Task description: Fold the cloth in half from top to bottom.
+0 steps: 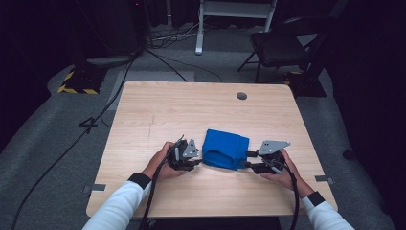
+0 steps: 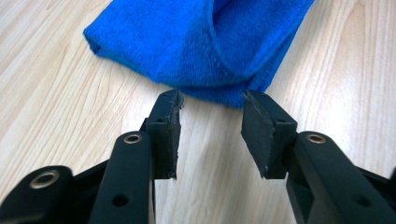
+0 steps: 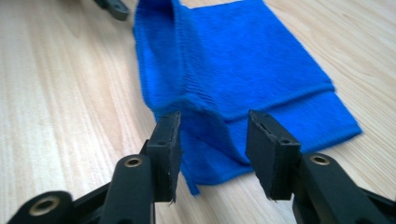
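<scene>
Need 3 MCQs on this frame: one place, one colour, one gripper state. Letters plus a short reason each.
1. Where does the folded cloth lie on the table?
A. at the far edge
B. near the front edge, between the two grippers
C. hanging off the left side

2. What colour is the cloth?
A. blue
B. red
C. white

3. How do the left gripper jaws stand?
A. shut on the cloth
B. shut on nothing
C. open, just short of the cloth edge

Key: 1 B, the high view shows it between the left gripper and the right gripper. 2 A, blue in every view. 3 C, bare wood shows between the jaws.

Wood table (image 1: 158, 110) w/ 1 folded blue cloth (image 1: 225, 149)
</scene>
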A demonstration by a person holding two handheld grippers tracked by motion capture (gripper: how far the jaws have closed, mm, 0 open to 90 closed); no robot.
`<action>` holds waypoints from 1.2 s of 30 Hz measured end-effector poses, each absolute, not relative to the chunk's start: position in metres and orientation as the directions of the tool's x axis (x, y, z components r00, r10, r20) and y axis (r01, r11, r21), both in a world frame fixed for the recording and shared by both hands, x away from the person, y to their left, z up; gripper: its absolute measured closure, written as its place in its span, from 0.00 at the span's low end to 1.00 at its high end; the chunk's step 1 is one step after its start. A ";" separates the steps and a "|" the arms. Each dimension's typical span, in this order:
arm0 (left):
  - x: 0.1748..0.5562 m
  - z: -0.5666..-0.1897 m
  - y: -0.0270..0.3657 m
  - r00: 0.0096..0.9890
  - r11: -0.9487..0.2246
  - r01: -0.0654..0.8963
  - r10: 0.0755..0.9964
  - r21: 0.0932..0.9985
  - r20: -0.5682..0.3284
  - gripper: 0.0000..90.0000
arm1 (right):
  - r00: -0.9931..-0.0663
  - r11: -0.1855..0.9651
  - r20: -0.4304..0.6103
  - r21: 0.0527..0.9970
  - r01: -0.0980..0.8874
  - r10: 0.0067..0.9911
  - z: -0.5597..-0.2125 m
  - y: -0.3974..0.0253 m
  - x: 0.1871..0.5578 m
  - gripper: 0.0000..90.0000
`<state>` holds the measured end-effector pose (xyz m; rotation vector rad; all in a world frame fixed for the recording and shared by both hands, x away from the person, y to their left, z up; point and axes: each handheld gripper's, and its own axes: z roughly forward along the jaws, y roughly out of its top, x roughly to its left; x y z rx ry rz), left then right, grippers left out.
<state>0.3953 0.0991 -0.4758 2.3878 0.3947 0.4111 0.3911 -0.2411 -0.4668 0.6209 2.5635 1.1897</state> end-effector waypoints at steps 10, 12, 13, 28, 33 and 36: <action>0.416 -0.456 0.102 0.831 -0.620 0.235 0.528 0.748 0.177 0.41 | -0.823 0.530 -0.071 0.795 0.295 0.564 -0.455 -0.238 0.404 0.51; 0.423 -0.452 0.097 0.819 -0.593 0.248 0.551 0.766 0.162 0.37 | -0.818 0.525 -0.067 0.796 0.301 0.571 -0.454 -0.234 0.408 0.47; 0.426 -0.450 0.094 0.816 -0.587 0.246 0.555 0.771 0.161 0.35 | -0.816 0.531 -0.074 0.792 0.302 0.574 -0.454 -0.231 0.410 0.45; 0.419 -0.473 0.070 0.898 -0.725 0.215 0.410 0.655 0.159 0.30 | -0.856 0.632 -0.070 0.706 0.320 0.513 -0.475 -0.217 0.407 0.36; 0.413 -0.480 0.074 0.904 -0.752 0.215 0.395 0.624 0.164 0.29 | -0.861 0.665 -0.076 0.670 0.329 0.503 -0.487 -0.220 0.401 0.36; 0.411 -0.483 0.075 0.905 -0.750 0.225 0.397 0.622 0.151 0.30 | -0.855 0.652 -0.055 0.673 0.349 0.515 -0.490 -0.224 0.401 0.35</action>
